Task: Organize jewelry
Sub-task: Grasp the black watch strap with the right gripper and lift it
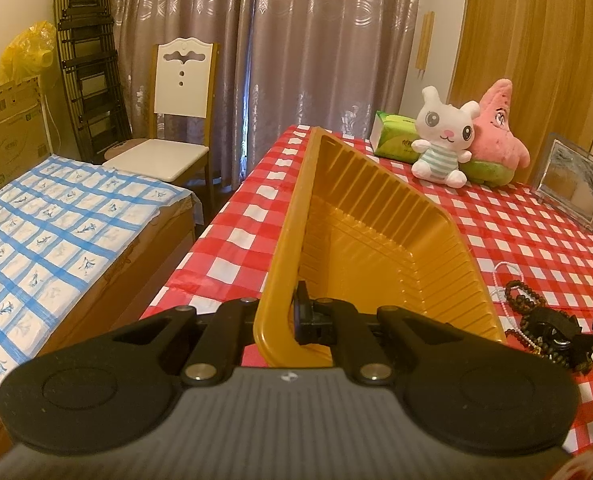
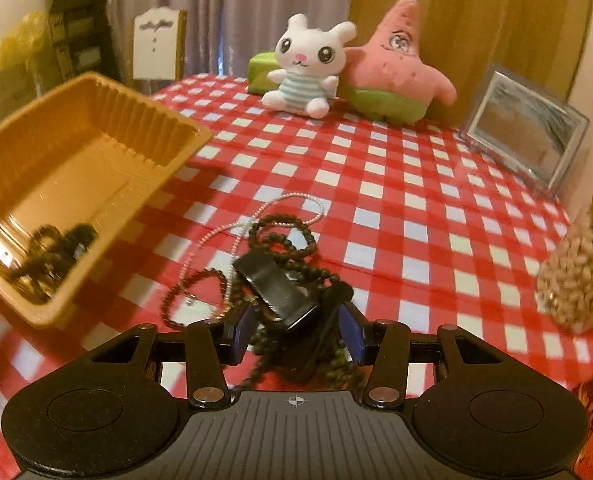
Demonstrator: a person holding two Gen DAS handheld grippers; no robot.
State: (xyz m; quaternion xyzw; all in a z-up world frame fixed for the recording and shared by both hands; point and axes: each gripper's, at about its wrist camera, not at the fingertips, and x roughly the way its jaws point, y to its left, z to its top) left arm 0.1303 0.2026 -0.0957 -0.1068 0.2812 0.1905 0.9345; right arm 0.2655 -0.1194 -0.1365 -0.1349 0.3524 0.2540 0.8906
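My left gripper (image 1: 280, 316) is shut on the near wall of a golden plastic tray (image 1: 376, 220), which it holds tilted up off the red checked tablecloth (image 1: 516, 232). One finger is inside the tray; the wall hides the other. My right gripper (image 2: 296, 332) is shut on a black band-like piece (image 2: 280, 292) tangled with strings of dark beads (image 2: 284, 232). A thin white pearl necklace (image 2: 296, 198) lies on the cloth just beyond. The tray (image 2: 96, 152) stands to the left of this bundle. A dark blurred shape shows on its glossy near wall.
A white plush rabbit (image 2: 308, 64), a pink plush starfish (image 2: 392, 64) and a green tissue pack (image 1: 396, 136) stand at the table's back. A glass picture frame (image 2: 528, 128) and a jar of pale grains (image 2: 576, 280) are at the right. A bed (image 1: 56, 232) lies left of the table.
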